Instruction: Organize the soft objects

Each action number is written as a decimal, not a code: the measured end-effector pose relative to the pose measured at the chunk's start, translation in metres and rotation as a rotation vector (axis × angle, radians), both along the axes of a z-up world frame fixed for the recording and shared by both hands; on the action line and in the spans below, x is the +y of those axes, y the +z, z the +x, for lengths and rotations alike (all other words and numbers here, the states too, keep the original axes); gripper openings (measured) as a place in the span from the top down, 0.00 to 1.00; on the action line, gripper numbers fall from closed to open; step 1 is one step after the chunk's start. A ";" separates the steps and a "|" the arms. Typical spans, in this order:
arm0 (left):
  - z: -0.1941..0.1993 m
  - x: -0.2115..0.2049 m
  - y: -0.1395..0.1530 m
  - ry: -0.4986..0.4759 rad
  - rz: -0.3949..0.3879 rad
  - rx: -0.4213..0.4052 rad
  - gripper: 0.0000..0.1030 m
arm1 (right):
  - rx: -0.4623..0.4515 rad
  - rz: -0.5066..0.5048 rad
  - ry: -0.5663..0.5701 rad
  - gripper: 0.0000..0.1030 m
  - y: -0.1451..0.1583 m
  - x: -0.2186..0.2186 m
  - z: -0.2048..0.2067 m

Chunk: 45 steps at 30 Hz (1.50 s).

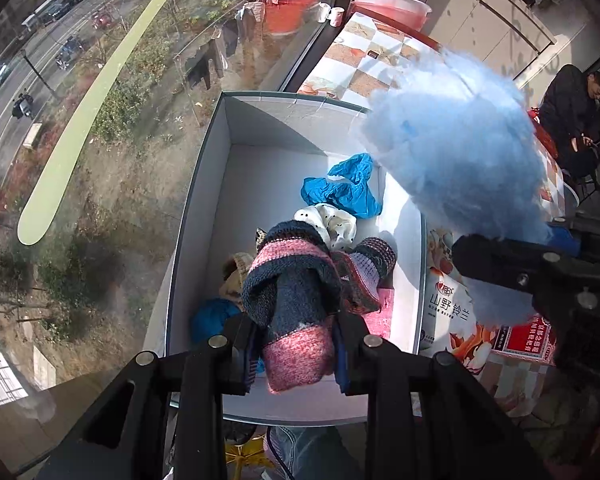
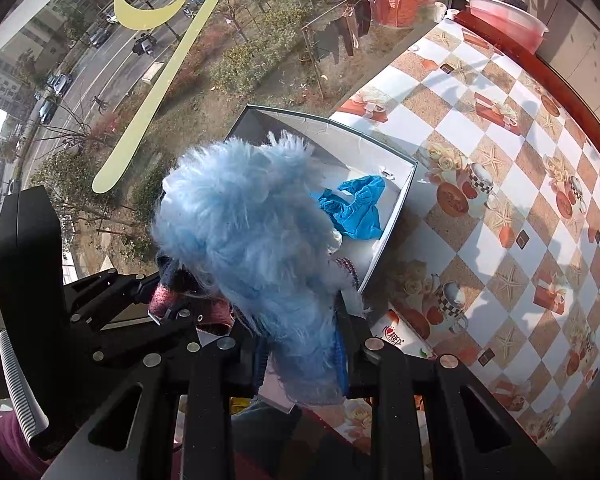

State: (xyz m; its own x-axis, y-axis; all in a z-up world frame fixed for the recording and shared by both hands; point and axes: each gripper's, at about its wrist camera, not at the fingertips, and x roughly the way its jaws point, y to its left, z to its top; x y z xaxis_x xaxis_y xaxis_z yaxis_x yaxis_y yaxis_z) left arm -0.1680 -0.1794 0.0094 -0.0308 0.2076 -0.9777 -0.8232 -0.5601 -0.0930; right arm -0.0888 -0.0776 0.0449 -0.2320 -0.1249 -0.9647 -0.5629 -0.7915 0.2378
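Note:
My left gripper (image 1: 296, 354) is shut on a pink and navy striped knit piece (image 1: 300, 292) and holds it over the near end of a white open box (image 1: 204, 184). My right gripper (image 2: 302, 350) is shut on a fluffy light-blue furry item (image 2: 252, 236), held above the box's right side; the item also shows in the left wrist view (image 1: 452, 160). Inside the box lie a bright blue cloth (image 1: 346, 188), a white dotted cloth (image 1: 334, 222), a beige knit piece (image 1: 236, 276) and a pink cloth (image 1: 382, 316).
The box (image 2: 392, 216) stands against a large window on a table with a checked patterned cloth (image 2: 500, 184). A printed white packet (image 1: 448, 304) lies right of the box. A pink basin (image 2: 504, 16) stands at the far end. A person (image 1: 572, 120) sits at the right.

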 end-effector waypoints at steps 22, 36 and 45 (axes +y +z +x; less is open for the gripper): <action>0.010 0.005 0.011 -0.055 -0.054 0.098 0.08 | -0.111 -0.047 -0.018 0.00 -0.012 0.008 0.003; 0.014 0.008 -0.001 -0.071 -0.119 0.120 0.08 | -0.123 -0.050 -0.082 0.00 -0.016 0.007 0.022; 0.013 0.008 -0.004 -0.063 -0.127 0.110 0.07 | -0.121 -0.050 -0.100 0.00 -0.014 0.006 0.024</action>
State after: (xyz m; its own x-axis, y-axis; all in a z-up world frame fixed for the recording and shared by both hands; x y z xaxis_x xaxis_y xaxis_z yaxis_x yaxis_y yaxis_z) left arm -0.1549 -0.1714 0.0058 -0.1302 0.0875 -0.9876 -0.8582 -0.5088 0.0681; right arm -0.0644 -0.0712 0.0310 -0.1277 -0.1552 -0.9796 -0.6653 -0.7191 0.2007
